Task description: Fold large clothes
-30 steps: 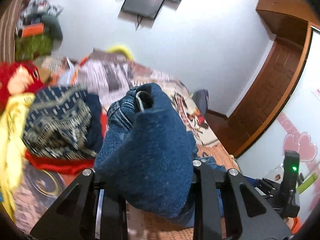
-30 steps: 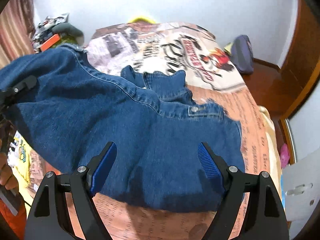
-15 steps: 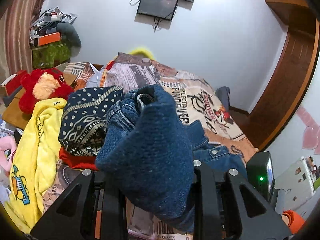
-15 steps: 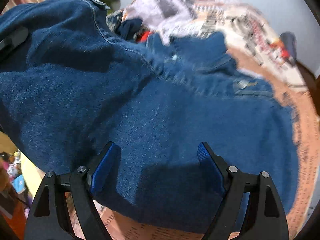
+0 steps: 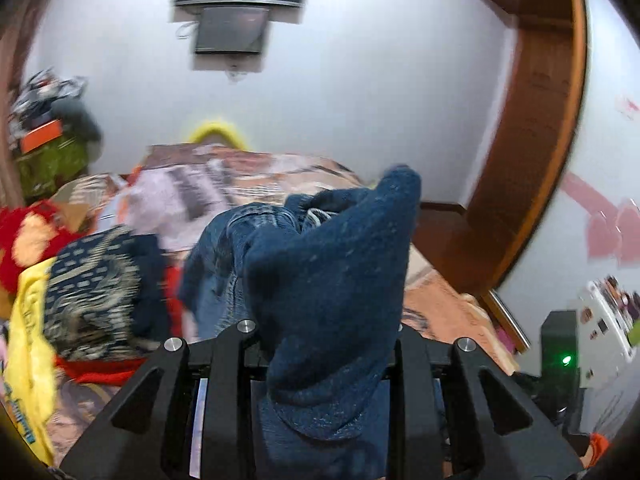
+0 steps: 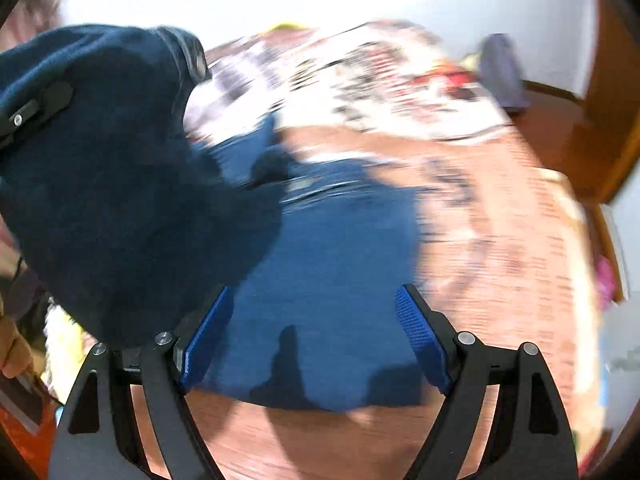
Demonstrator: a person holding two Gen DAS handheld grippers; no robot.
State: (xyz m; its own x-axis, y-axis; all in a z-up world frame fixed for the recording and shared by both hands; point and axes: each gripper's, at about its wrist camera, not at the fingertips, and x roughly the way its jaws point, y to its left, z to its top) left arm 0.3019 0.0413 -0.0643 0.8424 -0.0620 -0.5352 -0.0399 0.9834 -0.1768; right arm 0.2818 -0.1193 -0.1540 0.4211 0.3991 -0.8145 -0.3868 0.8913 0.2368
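The left gripper (image 5: 320, 344) clamps a bunched denim jacket (image 5: 332, 280) at twelve o'clock; the right gripper (image 6: 316, 336) hovers wide open above the jacket's spread part on the bed (image 6: 500, 240).

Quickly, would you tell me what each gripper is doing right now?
Left gripper: shut on the denim jacket.
Right gripper: open, holding nothing, above the jacket.

Bright indoor light, motion blur, fisheye-dark corners

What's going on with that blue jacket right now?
Left gripper shut on denim jacket, one part lifted. Right gripper open, empty, above jacket's part lying on bed. Clothes pile alongside, not blocking.
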